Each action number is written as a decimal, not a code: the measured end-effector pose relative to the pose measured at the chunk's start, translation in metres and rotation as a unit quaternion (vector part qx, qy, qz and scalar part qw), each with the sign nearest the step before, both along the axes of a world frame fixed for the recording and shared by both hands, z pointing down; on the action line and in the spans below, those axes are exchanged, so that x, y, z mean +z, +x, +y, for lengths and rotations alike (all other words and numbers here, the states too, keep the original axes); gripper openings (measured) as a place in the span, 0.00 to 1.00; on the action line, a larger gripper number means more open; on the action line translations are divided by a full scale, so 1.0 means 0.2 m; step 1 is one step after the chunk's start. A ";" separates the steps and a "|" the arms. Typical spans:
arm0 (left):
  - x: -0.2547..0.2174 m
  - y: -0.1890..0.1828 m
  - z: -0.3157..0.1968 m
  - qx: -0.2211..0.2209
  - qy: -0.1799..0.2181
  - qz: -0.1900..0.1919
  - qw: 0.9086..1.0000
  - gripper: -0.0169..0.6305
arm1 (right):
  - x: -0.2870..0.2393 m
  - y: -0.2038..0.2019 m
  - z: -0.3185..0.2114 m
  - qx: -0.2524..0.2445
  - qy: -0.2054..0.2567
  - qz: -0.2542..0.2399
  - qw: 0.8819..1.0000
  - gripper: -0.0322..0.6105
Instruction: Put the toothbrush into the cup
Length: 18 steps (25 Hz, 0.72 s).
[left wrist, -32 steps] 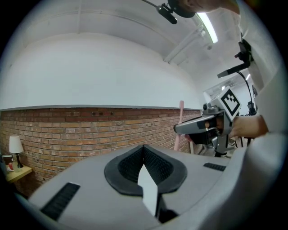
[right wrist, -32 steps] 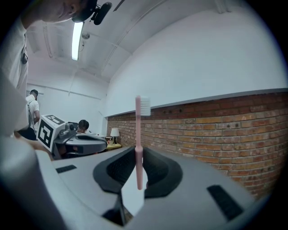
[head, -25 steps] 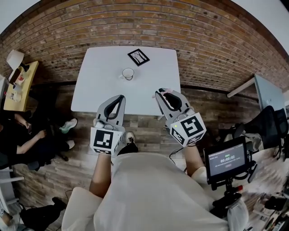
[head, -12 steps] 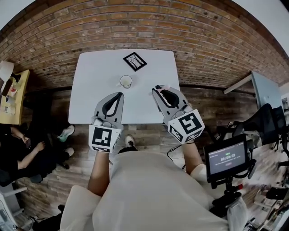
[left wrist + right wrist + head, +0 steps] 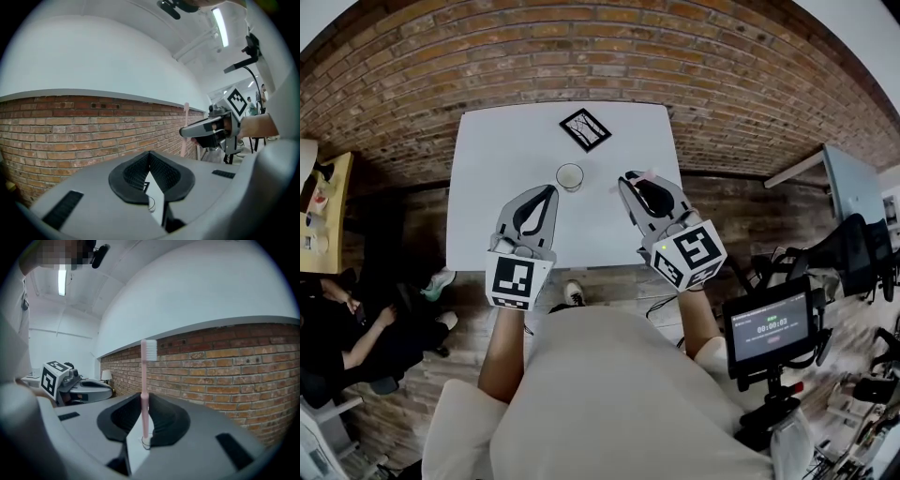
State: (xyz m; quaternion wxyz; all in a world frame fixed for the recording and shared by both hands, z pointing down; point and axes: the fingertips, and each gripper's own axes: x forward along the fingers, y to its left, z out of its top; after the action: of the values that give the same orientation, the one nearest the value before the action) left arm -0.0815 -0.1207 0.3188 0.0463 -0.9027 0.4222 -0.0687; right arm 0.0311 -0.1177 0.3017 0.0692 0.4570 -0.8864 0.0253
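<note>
The right tongs (image 5: 145, 401) pinch a pink toothbrush (image 5: 145, 380), which stands upright with its bristles on top. The left tongs (image 5: 150, 157) are closed with nothing between them. The cup (image 5: 569, 176) stands on the white worktop (image 5: 502, 141), just ahead between both tongs.

A red-brown brick wall (image 5: 600, 56) curves across my 12 o'clock; in the gripper views a plain white upper wall (image 5: 93, 56) rises above it. A white rectangular table (image 5: 502, 155) stands against the brick, straight ahead of me. Under me lies a floor of brown wooden planks (image 5: 422, 384). At 9 o'clock sits a small yellow wooden side table (image 5: 323, 202), and at 8 o'clock a seated person in dark clothes (image 5: 337, 328). At 3 o'clock I see a grey desk (image 5: 853, 192) with a black office chair (image 5: 862, 262) just beside it. At 4 o'clock a small black monitor on a stand (image 5: 769, 328) glows. A long fluorescent tube (image 5: 61, 281) lights the white ceiling (image 5: 75, 291).
</note>
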 end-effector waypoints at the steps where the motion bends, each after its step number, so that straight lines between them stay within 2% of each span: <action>1: 0.00 0.01 0.00 0.001 0.002 -0.002 1.000 0.04 | 0.00 0.01 0.00 0.000 -0.001 -0.001 1.000 0.13; 14: 0.00 0.06 0.05 0.002 -0.001 -0.009 1.000 0.04 | 0.06 0.00 -0.01 -0.015 -0.007 -0.018 1.000 0.13; 18: 0.06 0.03 0.01 -0.005 -0.017 -0.011 1.000 0.04 | 0.14 -0.05 -0.10 -0.021 -0.021 -0.025 0.999 0.13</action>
State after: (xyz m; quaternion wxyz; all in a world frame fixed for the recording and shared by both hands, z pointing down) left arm -0.0758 -0.1188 0.3311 0.0348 -0.9004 0.4251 -0.0860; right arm 0.0220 -0.1385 0.3294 0.0565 0.4363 -0.8964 0.0537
